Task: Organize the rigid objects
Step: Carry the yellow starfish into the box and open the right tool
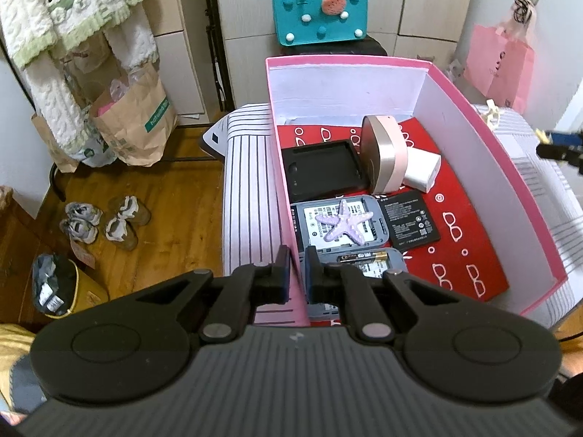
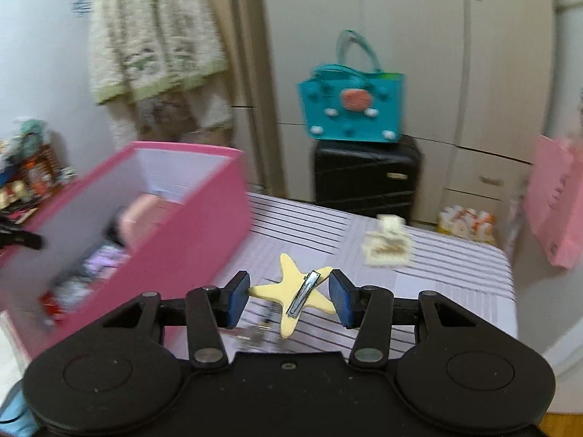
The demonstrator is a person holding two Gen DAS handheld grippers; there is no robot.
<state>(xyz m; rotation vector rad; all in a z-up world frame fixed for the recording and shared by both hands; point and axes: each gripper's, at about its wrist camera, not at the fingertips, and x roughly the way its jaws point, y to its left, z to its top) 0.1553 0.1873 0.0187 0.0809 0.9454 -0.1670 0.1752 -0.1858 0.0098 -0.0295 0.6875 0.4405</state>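
My left gripper (image 1: 298, 266) is shut on the near left wall of the pink box (image 1: 280, 167). Inside the box lie a purple starfish clip (image 1: 342, 226) on a grey phone, a black tray (image 1: 322, 171), a pink round device (image 1: 382, 153), a white block (image 1: 422, 171), a black battery (image 1: 410, 222) and an AA battery (image 1: 364, 256). My right gripper (image 2: 289, 296) is shut on a yellow starfish hair clip (image 2: 293, 295), held above the striped table, to the right of the pink box (image 2: 182, 233).
A cream hair claw (image 2: 388, 245) lies on the striped table (image 2: 455, 273) farther right. A teal bag (image 2: 351, 109) sits on a black suitcase (image 2: 364, 178) behind. Paper bags (image 1: 135, 123) and shoes (image 1: 105, 222) are on the wooden floor at left.
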